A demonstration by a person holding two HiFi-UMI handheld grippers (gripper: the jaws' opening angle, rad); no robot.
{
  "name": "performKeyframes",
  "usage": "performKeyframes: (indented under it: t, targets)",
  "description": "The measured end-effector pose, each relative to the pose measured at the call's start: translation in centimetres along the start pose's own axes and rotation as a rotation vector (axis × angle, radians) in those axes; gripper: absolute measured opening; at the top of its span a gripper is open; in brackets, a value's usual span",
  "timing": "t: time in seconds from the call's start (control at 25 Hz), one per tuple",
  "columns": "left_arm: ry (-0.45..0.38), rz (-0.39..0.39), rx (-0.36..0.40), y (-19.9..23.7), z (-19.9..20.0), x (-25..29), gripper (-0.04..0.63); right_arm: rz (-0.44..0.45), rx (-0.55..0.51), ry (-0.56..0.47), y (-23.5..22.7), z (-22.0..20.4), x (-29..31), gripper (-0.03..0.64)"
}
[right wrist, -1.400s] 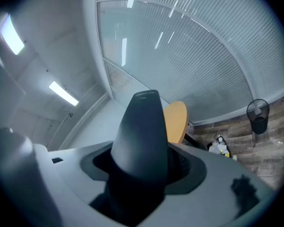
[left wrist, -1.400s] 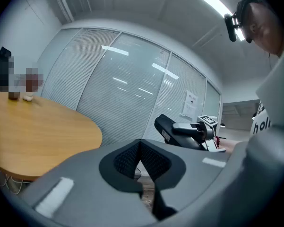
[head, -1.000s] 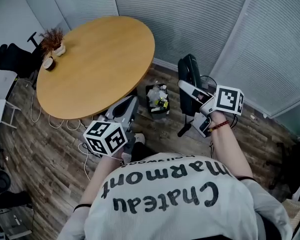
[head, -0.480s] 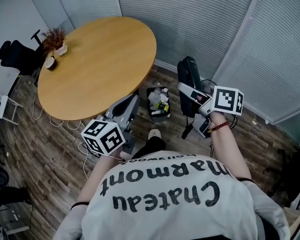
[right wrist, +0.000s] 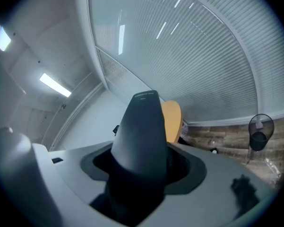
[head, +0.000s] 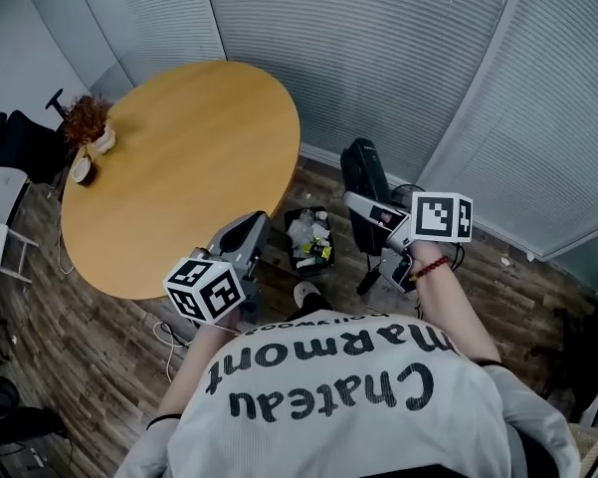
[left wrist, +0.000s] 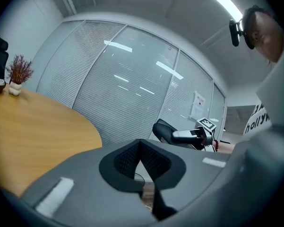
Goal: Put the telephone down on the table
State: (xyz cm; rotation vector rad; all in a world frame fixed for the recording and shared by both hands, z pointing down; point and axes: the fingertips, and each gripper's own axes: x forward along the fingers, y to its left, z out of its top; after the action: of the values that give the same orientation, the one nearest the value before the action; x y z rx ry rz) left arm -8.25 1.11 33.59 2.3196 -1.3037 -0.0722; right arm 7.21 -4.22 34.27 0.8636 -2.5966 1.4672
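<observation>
Sticking up from between the right gripper's [head: 366, 205] fingers is the one telephone [right wrist: 141, 126], a dark, smooth handset that narrows toward its rounded top. The two fingers pinch it on either side near its lower part. Seen from the head view, it hangs in the air over the wood floor, off to the right of the counter [head: 179, 157] and clear of its rim, touching nothing but the gripper.

The left gripper [left wrist: 142, 155] is held lower and nearer the person, just beside the counter's near edge. Its two fingers are pressed together with nothing between them.

The one counter is round, with a pale wooden top. Two small things sit close together at its far left edge: one potted plant [head: 86, 123] with dry reddish twigs, and one little round cup [head: 80, 170] just beside it. The rest of the top is bare wood.

On the floor between the two grippers stands one open bin [head: 306, 239] with scraps in it. One black chair [head: 20, 143] stands left of the counter. In the right gripper view, one small fan [right wrist: 260, 129] stands on the floor by the slatted blinds.
</observation>
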Motion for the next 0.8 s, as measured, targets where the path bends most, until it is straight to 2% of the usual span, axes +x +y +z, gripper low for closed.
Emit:
performKeyframes:
  t: [0.2,0.4,0.68,0.8]
  targets:
    - [-0.003,0.006,0.008,0.2,-0.5,-0.2,0.006,0.022,-0.011,0.005,0.6,-0.6,-0.2,0.31]
    - [0.011,-0.005,0.012,-0.5,-0.3,1.1,0.006,0.006,-0.014,0.026,0.4,-0.6,-0.3,0.309]
    - [-0.089,-0.043,0.024,-2.0,2.1,2.7,0.006,0.007,-0.056,0.056,0.3,-1.0,-0.1,0.309]
    - [-0.078,-0.059,0.03,-2.6,2.0,2.9,0.006,0.039,-0.026,0.036,0.4,-0.9,0.0,0.31]
